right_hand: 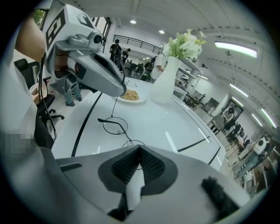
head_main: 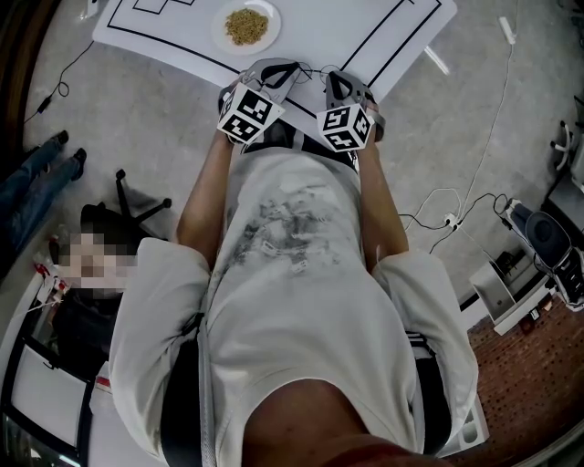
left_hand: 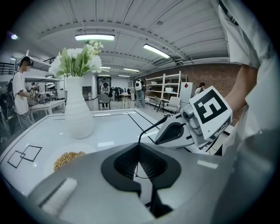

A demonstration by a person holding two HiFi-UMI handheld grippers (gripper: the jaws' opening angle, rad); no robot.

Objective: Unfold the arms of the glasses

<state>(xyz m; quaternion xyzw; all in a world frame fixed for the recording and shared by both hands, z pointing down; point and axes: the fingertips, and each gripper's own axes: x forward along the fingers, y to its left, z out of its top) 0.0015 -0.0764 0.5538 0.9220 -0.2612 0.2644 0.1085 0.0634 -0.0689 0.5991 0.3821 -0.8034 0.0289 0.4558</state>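
Head view: a plate of grain (head_main: 246, 25) sits farther in on the white table (head_main: 383, 27), clear of the work, and a flower vase (left_hand: 78, 114) stands beyond it. The glasses (right_hand: 114, 126) are at the table's near edge, between both grippers. The left gripper (left_hand: 139, 148) pinches one thin arm. The right gripper (right_hand: 139, 149) has its jaws pressed together on the frame beside a lens.

Left forearm (head_main: 206, 187) and right forearm (head_main: 383, 196) bare, stretched forward, close together. Left gripper (left_hand: 140, 145) and right gripper (right_hand: 139, 147) side by side, tips tilted down, nearly meeting. Left jaws pinched on thin glasses (right_hand: 114, 126) arm. Right jaws squeezed tight at glasses rim.
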